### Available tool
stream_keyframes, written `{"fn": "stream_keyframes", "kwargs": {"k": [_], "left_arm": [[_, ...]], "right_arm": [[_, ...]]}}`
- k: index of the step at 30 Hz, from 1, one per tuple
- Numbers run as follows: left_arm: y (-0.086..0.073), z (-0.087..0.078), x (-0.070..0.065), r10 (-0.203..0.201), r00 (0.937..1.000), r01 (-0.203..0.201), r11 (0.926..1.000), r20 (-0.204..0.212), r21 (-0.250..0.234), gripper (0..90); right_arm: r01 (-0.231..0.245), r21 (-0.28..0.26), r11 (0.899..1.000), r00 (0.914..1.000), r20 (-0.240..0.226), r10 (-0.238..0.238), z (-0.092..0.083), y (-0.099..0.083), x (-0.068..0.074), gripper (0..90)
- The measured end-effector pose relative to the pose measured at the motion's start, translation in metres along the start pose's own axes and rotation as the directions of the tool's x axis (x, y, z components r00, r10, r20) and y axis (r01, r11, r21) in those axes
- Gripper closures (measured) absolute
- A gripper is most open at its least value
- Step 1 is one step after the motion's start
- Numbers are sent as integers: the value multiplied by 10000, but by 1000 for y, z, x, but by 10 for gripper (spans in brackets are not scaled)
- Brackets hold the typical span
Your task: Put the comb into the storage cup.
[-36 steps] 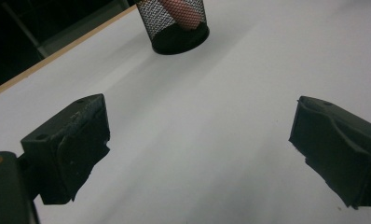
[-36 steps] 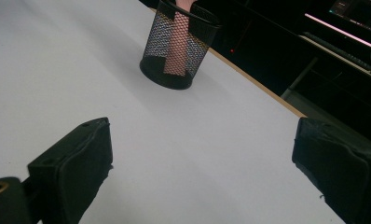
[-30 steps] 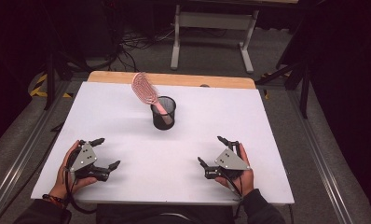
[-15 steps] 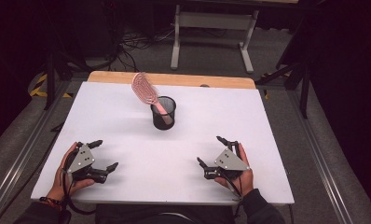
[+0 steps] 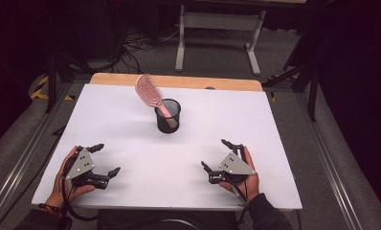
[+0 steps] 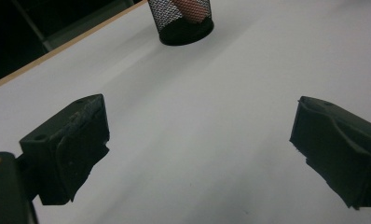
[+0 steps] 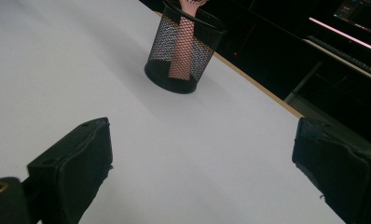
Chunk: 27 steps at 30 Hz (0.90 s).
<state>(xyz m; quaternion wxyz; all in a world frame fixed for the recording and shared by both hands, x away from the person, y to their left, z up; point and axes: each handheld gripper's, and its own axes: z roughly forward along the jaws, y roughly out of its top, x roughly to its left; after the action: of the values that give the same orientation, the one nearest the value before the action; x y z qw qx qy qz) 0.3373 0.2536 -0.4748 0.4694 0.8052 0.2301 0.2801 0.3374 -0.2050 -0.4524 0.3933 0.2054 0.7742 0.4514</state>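
Since a second ago the left tongs [image 5: 106, 160] have drawn back toward the near edge of the white counter [image 5: 274, 124]; the right tongs [image 5: 216, 154] kept their place. Both are spread wide, empty. Between and beyond them, a pink hairbrush [image 5: 149, 92] leans handle-down in a black mesh cup [image 5: 168, 116], bristled head tilting left above the rim.

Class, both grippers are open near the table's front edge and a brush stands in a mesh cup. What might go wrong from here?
1. The brush leans left out of the cup; a sideways pull may tip the cup.
2. The cup stands between the left gripper and right gripper; both reaching may collide.
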Motion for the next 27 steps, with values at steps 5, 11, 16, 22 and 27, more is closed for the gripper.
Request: {"fn": "stream_keyframes", "kwargs": {"k": [5, 11, 16, 22, 27], "left_arm": [[0, 0, -1, 7, 10000, -7, 10000, 0, 23, 54], [1, -1, 1, 15, 10000, -15, 10000, -37, -18, 54], [3, -1, 3, -109, 9999, 108, 9998, -45, -161, 53], [2, 2, 5, -132, 9999, 132, 9998, 19, -131, 54], [3, 1, 4, -100, 9999, 100, 9999, 28, -128, 54]], "right_arm": [[-6, -45, 10000, 10000, -7, 6, 0, 0, 0, 60], [-14, -81, 10000, 10000, 25, 14, 0, 1, 0, 60], [-32, -64, 10000, 10000, 51, 32, -2, 0, 0, 59], [-234, -150, 9996, 9997, 108, 236, -2, -1, -3, 59], [-308, -103, 9995, 9995, 62, 309, -2, -2, -2, 59]]}}
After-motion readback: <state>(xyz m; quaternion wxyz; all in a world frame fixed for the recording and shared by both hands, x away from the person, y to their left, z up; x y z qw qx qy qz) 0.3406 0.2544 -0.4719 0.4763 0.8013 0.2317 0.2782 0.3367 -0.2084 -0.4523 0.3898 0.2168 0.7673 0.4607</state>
